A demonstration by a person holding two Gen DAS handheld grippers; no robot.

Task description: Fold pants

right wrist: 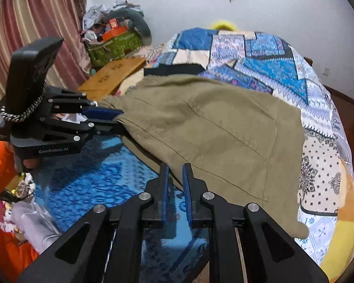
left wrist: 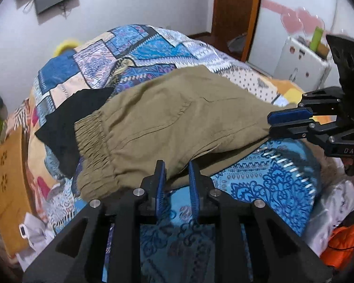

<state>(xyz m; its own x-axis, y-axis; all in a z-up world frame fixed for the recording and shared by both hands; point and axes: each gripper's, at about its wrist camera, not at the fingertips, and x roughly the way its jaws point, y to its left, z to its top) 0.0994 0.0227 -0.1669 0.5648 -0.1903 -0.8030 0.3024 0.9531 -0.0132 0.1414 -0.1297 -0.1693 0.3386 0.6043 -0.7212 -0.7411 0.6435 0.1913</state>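
Olive-khaki pants (left wrist: 177, 113) with an elastic waistband lie on a blue patchwork bedspread (left wrist: 134, 44); they also show in the right wrist view (right wrist: 214, 127). My left gripper (left wrist: 175, 167) is shut on the near edge of the pants and holds it off the bed; it shows from the side in the right wrist view (right wrist: 120, 120). My right gripper (right wrist: 175, 169) is shut on another part of the near edge; it shows from the side in the left wrist view (left wrist: 270, 123). The fabric sags between the two grippers.
A black garment (left wrist: 66, 127) lies under the waistband end. A wooden board (left wrist: 9, 179) stands by the bed. A white box (left wrist: 304, 63) and a door frame (left wrist: 236, 11) are at the back right. A pile of clutter (right wrist: 115, 33) sits by the curtain.
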